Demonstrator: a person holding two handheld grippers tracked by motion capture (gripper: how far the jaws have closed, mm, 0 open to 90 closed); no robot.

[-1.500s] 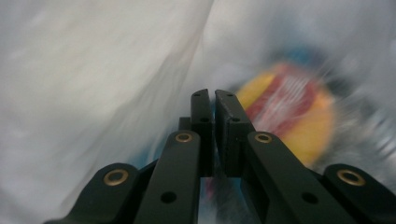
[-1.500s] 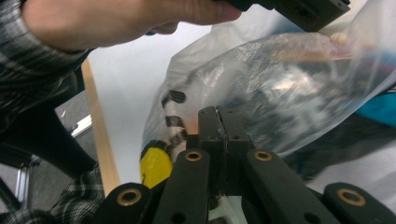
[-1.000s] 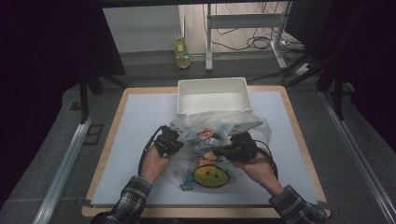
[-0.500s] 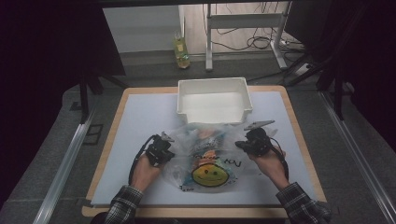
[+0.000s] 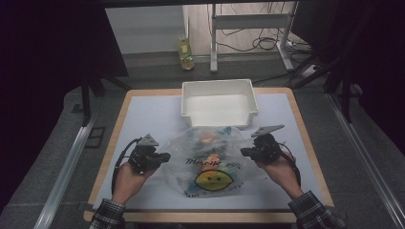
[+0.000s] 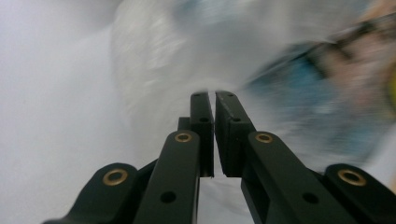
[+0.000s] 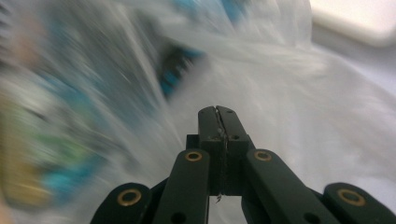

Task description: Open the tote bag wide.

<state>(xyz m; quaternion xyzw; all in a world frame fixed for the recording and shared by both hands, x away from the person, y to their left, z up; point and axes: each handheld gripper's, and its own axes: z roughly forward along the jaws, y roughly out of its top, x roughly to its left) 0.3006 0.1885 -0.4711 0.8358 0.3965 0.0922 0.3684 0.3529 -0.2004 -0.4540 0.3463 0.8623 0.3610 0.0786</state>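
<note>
Both hands have moved apart since the earlier frames: left gripper (image 5: 165,156) out toward the bag's left edge, right gripper (image 5: 243,152) toward its right edge, bag stretched wider between them. The clear plastic bag (image 5: 210,162), printed with a yellow smiley, lies on the bench (image 5: 143,114), just in front of the white bin (image 5: 218,102), its far edge close to the bin's front wall. Left fingers (image 6: 201,116) together, thin film apparently pinched at the tips; blur makes the film hard to confirm. Right fingers (image 7: 209,126) pressed flat together, bag film right against them, likely pinched too. Contents inside the bag are colourful but too blurred to identify.
</note>
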